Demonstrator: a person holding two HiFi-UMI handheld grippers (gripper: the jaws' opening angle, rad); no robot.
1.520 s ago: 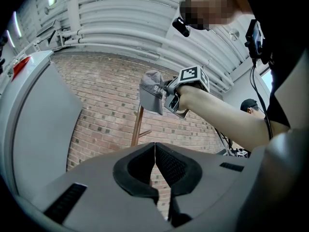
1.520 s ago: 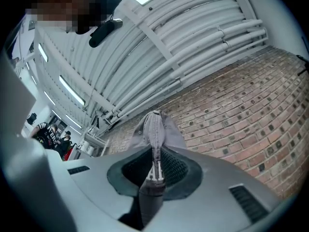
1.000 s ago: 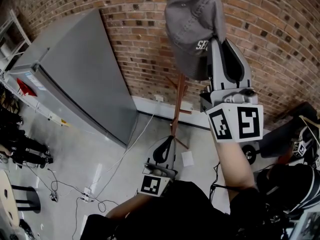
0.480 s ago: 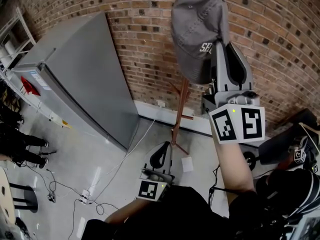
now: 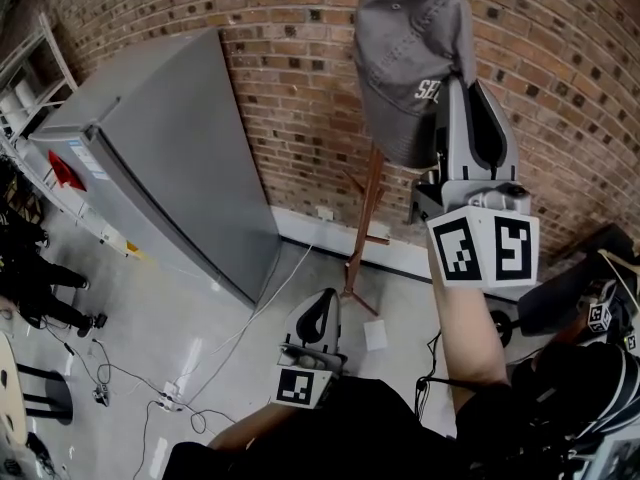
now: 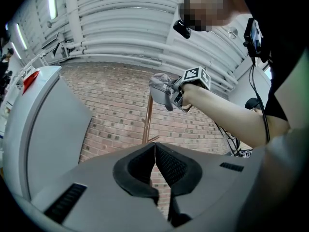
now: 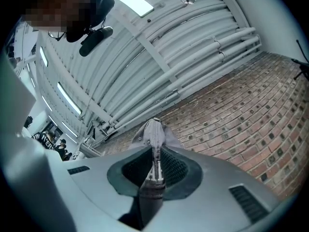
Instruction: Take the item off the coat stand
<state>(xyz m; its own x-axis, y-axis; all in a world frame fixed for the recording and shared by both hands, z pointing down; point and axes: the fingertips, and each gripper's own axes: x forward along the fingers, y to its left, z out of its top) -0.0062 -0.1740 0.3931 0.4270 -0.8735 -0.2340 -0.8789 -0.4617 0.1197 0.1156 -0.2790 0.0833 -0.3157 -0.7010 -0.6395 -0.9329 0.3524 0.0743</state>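
My right gripper (image 5: 458, 86) is raised high and shut on the rear edge of a grey baseball cap (image 5: 405, 58). In the right gripper view the cap (image 7: 153, 132) is pinched edge-on between the pads of that gripper (image 7: 155, 164). The wooden coat stand (image 5: 367, 208) rises against the brick wall, its top hidden behind the cap; I cannot tell whether they touch. My left gripper (image 5: 318, 316) hangs low in front of my body, shut and holding nothing. The left gripper view shows its jaws (image 6: 154, 154) closed, with the stand (image 6: 147, 122) and the cap (image 6: 160, 85) beyond.
A tall grey cabinet (image 5: 170, 158) stands left of the stand against the brick wall (image 5: 300, 98). Cables (image 5: 190, 378) trail over the floor. A person's legs (image 5: 40, 298) are at the far left. Dark bags and gear (image 5: 590, 308) lie at the right.
The right gripper and the cap have stayed raised and drifted a little rightward in view. The left gripper sits slightly lower. The head view has shifted a little.
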